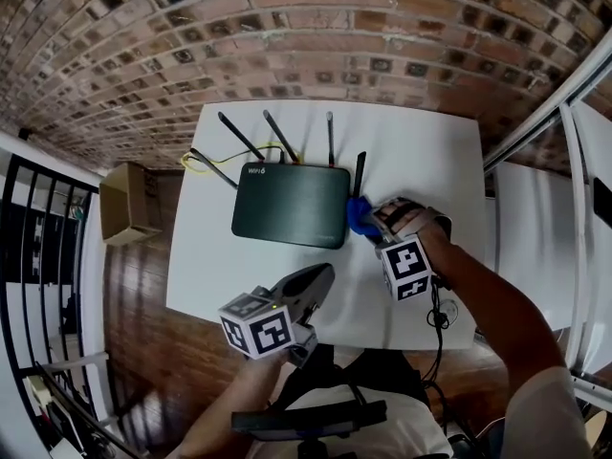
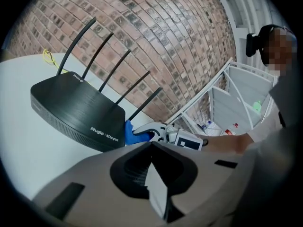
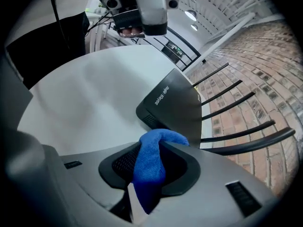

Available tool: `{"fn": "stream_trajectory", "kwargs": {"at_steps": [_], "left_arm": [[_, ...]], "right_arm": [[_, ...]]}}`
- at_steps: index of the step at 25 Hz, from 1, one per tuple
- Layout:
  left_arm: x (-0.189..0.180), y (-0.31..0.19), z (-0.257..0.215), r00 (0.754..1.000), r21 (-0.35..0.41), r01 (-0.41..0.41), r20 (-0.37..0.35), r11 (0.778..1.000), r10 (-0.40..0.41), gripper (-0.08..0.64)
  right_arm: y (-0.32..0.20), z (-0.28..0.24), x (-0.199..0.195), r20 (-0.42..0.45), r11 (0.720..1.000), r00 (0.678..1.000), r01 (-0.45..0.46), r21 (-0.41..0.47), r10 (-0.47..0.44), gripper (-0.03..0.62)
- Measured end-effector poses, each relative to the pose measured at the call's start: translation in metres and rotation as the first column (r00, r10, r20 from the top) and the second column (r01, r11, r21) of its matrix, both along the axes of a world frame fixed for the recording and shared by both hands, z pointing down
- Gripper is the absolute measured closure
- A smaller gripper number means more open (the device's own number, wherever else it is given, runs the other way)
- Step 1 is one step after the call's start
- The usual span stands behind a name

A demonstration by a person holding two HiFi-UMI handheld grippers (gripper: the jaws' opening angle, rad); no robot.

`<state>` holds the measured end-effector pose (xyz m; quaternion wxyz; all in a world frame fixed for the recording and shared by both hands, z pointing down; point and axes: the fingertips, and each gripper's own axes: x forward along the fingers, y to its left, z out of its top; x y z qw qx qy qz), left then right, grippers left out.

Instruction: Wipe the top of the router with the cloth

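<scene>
A black router [image 1: 292, 204] with several thin antennas lies flat on the white table [image 1: 421, 161]. My right gripper [image 1: 371, 222] is shut on a blue cloth [image 1: 360, 216], which it holds at the router's right front corner. In the right gripper view the cloth [image 3: 150, 167] bulges out between the jaws, with the router [image 3: 177, 103] just ahead. My left gripper [image 1: 317, 280] hovers over the table's front edge, below the router, shut with nothing in it. The left gripper view shows the router [image 2: 75, 105] from the side, with the cloth [image 2: 135, 135] and the right gripper [image 2: 154, 130] beyond it.
A yellow cable [image 1: 206, 161] loops behind the router at the table's back left. A cardboard box [image 1: 124, 202] stands on the wooden floor to the left. A brick wall [image 1: 306, 46] runs behind the table. White railings [image 1: 574, 161] stand to the right.
</scene>
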<state>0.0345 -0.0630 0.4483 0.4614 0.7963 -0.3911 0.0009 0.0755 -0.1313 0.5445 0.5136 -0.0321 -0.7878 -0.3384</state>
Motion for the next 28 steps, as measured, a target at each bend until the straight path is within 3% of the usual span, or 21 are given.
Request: {"fn": "stream_trajectory", "kwargs": {"at_steps": [6,13,28], "left_arm": [[-0.018,0.008,-0.002,1.0,0.004,-0.012,-0.02,1.0,0.012,0.535],[-0.037,0.013,-0.002,0.999,0.008,-0.02,-0.035,1.0,0.02,0.535],[-0.069,0.027,-0.006,0.998,0.018,-0.025,-0.049,1.0,0.026,0.535]], "right_arm": [[0.0,0.004,0.0,-0.028,0.994,0.994,-0.105,-0.038,0.104,0.46],[-0.007,0.011,-0.005,-0.023,0.936,0.948,-0.316,-0.156,0.316,0.46],[0.039,0.005,-0.023,-0.007,0.881,0.909,-0.405,-0.247,0.416,0.46]]}}
